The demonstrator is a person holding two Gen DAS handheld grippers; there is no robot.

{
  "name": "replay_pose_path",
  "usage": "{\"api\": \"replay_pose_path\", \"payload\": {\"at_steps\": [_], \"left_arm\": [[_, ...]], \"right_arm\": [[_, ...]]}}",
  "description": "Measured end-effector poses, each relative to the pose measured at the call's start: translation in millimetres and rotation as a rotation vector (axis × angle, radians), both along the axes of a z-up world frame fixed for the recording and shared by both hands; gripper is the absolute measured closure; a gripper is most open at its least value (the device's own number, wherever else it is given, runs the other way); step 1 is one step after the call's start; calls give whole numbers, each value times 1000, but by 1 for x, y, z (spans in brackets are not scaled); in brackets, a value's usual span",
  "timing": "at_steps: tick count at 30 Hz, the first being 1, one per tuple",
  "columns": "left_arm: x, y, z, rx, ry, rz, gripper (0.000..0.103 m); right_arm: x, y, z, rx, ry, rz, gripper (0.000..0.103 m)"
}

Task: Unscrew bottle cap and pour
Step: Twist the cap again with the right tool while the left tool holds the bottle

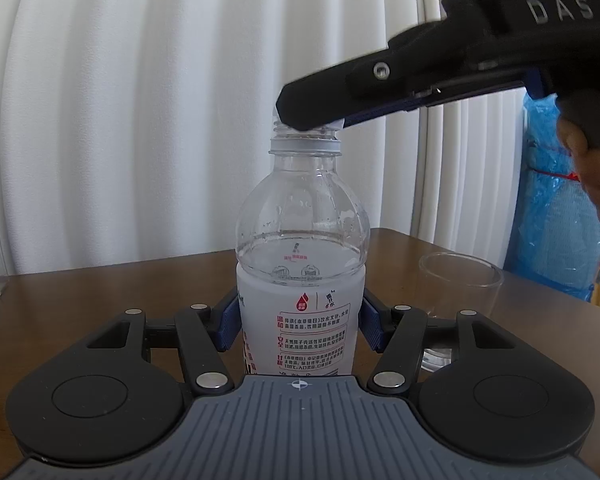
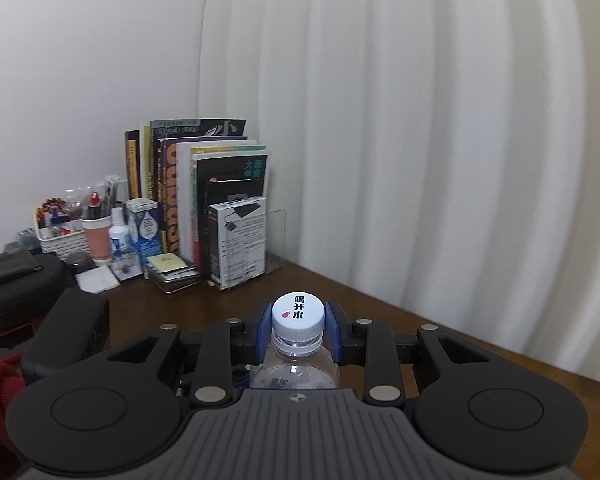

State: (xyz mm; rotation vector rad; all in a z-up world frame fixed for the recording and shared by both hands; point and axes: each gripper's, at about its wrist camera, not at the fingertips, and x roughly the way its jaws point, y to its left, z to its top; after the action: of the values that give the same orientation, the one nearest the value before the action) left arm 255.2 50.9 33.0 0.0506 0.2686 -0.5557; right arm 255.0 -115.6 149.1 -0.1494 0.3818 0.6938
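Left wrist view: our left gripper (image 1: pixel 300 320) clamps the upright water bottle (image 1: pixel 302 280) near the table's (image 1: pixel 100 292) far edge, a glass (image 1: pixel 460 280) beside it; our right gripper (image 2: pixel 298 334) is closed tight around the cap (image 2: pixel 298 312).

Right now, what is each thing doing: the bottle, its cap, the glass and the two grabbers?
Clear plastic water bottle: upright on the brown table, partly full.
White screw cap: on the bottle's neck.
Clear drinking glass: upright beside the bottle, a little water at the bottom.
Left gripper: shut on the bottle's body.
Right gripper: shut on the cap.
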Motion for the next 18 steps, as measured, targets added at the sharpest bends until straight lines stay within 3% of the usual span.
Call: {"api": "replay_pose_path", "payload": {"at_steps": [4,18], "left_arm": [[1,1,1,4,0,-2,44],[2,2,0,19,-6,-4,44]], "right_arm": [[11,-3,8,-19,66,45,72],[29,5,21,-124,144,145,72]]}}
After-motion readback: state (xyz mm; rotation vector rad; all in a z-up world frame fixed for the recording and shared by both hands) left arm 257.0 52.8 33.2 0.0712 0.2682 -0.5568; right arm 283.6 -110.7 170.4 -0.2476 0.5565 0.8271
